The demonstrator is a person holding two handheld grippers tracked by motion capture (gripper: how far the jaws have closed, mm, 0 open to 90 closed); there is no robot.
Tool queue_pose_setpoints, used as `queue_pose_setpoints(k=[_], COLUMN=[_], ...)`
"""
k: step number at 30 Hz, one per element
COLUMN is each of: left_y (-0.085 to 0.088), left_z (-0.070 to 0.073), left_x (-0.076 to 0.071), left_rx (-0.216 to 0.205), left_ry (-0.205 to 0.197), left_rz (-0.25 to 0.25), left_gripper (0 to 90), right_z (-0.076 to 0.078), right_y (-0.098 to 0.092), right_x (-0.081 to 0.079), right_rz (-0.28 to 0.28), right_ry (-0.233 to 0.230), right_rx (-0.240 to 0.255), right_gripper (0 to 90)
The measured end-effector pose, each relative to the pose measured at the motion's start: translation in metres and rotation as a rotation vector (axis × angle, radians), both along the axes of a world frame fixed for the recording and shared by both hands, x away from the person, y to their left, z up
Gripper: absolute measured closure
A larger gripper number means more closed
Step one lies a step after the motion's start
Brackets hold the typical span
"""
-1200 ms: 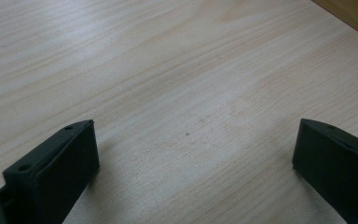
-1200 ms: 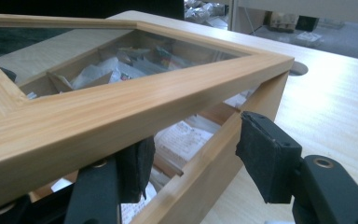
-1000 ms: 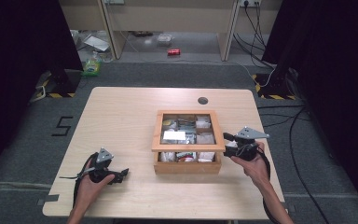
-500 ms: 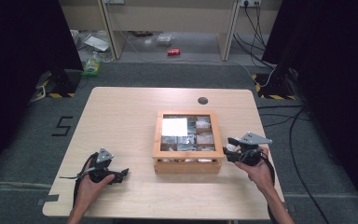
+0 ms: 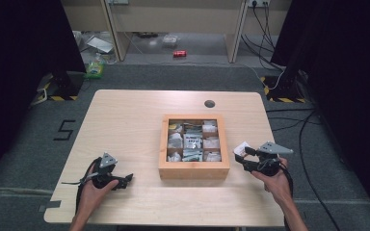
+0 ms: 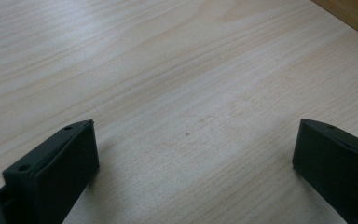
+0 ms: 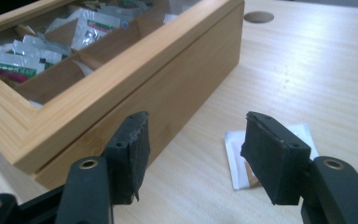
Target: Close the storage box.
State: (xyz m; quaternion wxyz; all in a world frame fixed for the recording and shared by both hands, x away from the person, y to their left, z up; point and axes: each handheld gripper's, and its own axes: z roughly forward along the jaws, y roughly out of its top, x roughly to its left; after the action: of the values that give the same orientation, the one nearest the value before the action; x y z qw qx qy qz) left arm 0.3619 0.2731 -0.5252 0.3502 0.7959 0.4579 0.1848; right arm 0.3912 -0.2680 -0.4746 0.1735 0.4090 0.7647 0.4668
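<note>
- Your right gripper [image 5: 245,156] sits just beside the wooden compartment box [image 5: 194,170], jaws released, with a small white sachet [image 7: 270,154] lying flat on the surface [image 5: 130,120] between them (not gripped).
- The box holds foil packets [image 7: 14,58] in its compartments.
- Your left gripper [image 5: 125,180] rests on bare wood well apart from the box, jaws spread and empty.

**Where things sit on the table**

A wooden box [image 5: 194,169] sits in the middle of the table [image 5: 135,120], with packets [image 5: 191,140] in its compartments. A small packet [image 7: 242,158] lies on the table just right of the box. A round hole cover [image 5: 209,103] sits behind the box.
</note>
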Motion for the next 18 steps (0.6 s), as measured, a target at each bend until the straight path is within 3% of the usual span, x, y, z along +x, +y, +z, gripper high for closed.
queue_pose_setpoints(k=[14,18], left_y=[0.0,0.0], left_z=[0.0,0.0], left_x=[0.0,0.0], left_rx=[0.001,0.001], left_ry=[-0.001,0.0], left_rz=[-0.001,0.0], left_gripper=[0.0,0.0], right_z=[-0.011,-0.015], right_y=[-0.007,-0.011], right_x=[-0.011,-0.02], right_rz=[-0.042,-0.058], right_ry=[0.066,0.085], right_rx=[0.022,-0.001], right_gripper=[36.5,33.3])
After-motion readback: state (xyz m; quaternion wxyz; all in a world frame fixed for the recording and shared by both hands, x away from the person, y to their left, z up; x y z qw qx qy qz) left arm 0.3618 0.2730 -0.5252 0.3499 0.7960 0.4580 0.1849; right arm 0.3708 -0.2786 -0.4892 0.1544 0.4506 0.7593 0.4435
